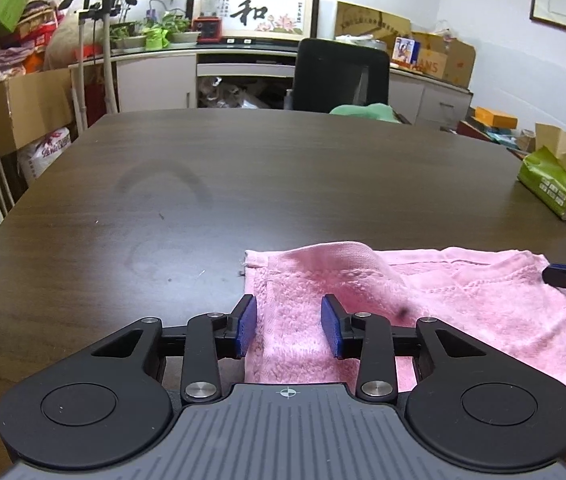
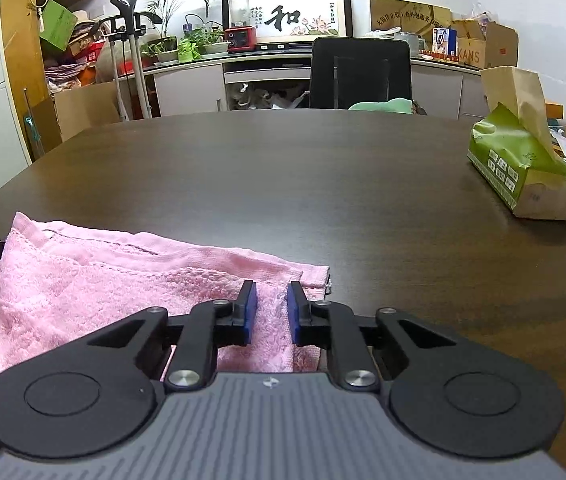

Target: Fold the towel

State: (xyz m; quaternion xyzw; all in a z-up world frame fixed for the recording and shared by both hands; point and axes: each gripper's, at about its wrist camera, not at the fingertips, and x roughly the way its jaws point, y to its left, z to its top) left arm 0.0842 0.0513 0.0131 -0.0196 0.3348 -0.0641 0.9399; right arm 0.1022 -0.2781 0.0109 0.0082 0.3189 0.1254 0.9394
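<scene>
Towel (image 1: 423,300) pink, lying rumpled on the dark worktop (image 1: 243,184), one hand-held gripper at each end.

Left hand-held gripper (image 1: 289,326) stands partly open over the towel's left end, blue pads clear of the cloth. Right hand-held gripper (image 2: 271,312) is narrower, terry bunched between its pads; whether it pinches I cannot tell. Only the right view shows fully the green tissue pack (image 2: 523,168) ahead to its right.

Towel (image 1: 423,292): pink terry cloth, looped, rough pile. Table (image 1: 283,184): dark wood grain, semi-gloss, faint ring marks at 9 o'clock. Gripper bodies: matt black plastic; pads (image 2: 249,312) ribbed blue; metal pivots shiny.
</scene>
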